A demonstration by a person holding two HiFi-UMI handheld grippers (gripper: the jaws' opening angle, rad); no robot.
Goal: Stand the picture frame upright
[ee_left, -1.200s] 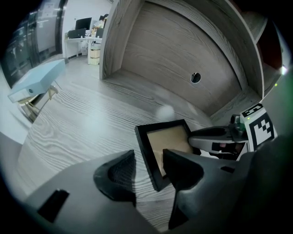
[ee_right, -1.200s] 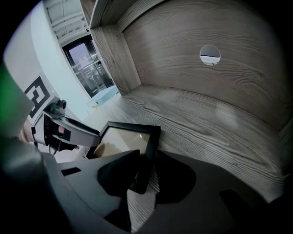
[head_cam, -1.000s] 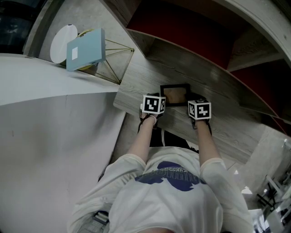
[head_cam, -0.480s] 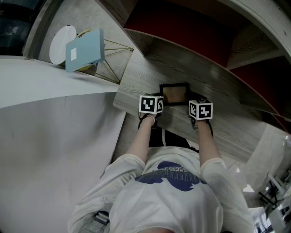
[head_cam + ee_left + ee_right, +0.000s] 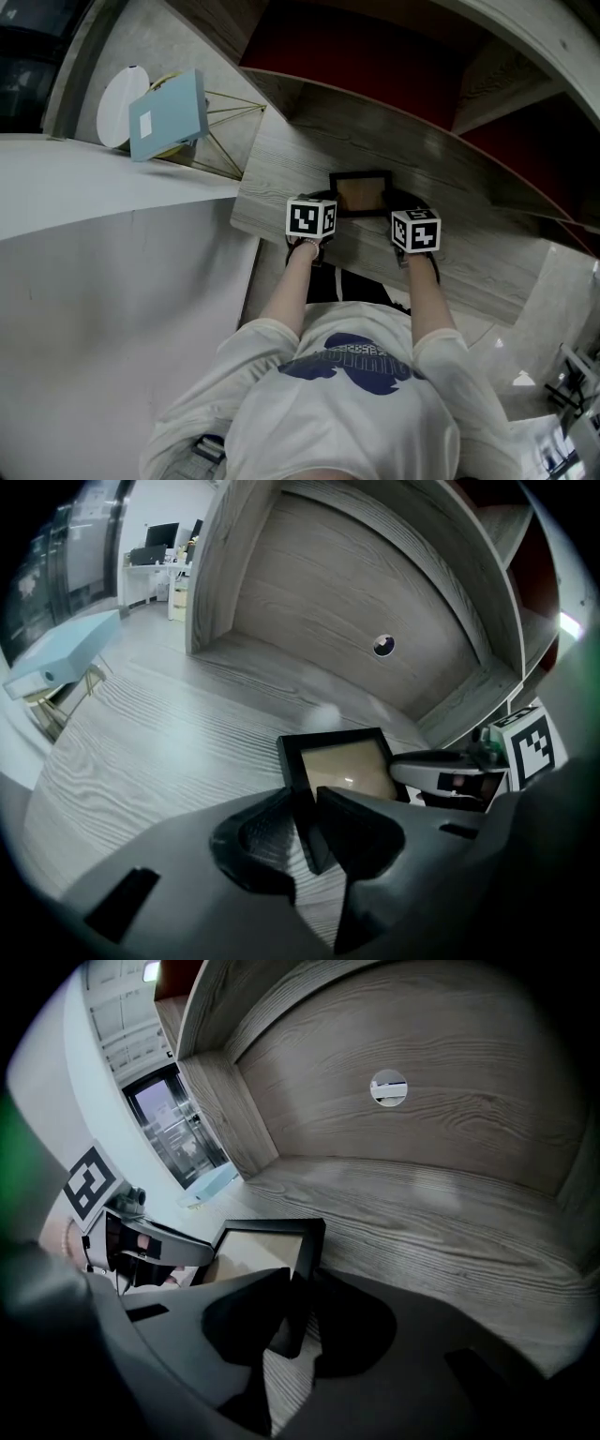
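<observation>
The picture frame (image 5: 360, 194), black with a tan panel, lies face up on the grey wooden shelf (image 5: 281, 159) between my two grippers. My left gripper (image 5: 307, 829) is shut on the frame's (image 5: 342, 766) left edge near its front corner. My right gripper (image 5: 292, 1309) is shut on the right edge of the frame (image 5: 272, 1241). In the head view the left marker cube (image 5: 309, 217) and the right marker cube (image 5: 415, 231) sit at the frame's near corners and hide the jaws. Whether the frame's underside touches the shelf cannot be told.
The shelf's curved back wall has a round hole (image 5: 382, 646) (image 5: 388, 1087). A light blue box (image 5: 169, 116) on a gold wire stand and a white disc (image 5: 122, 94) stand far left. A white counter (image 5: 112, 244) lies left of the person.
The left marker cube has shifted slightly left along the frame's near edge. The frame and the right cube stay almost where they were.
</observation>
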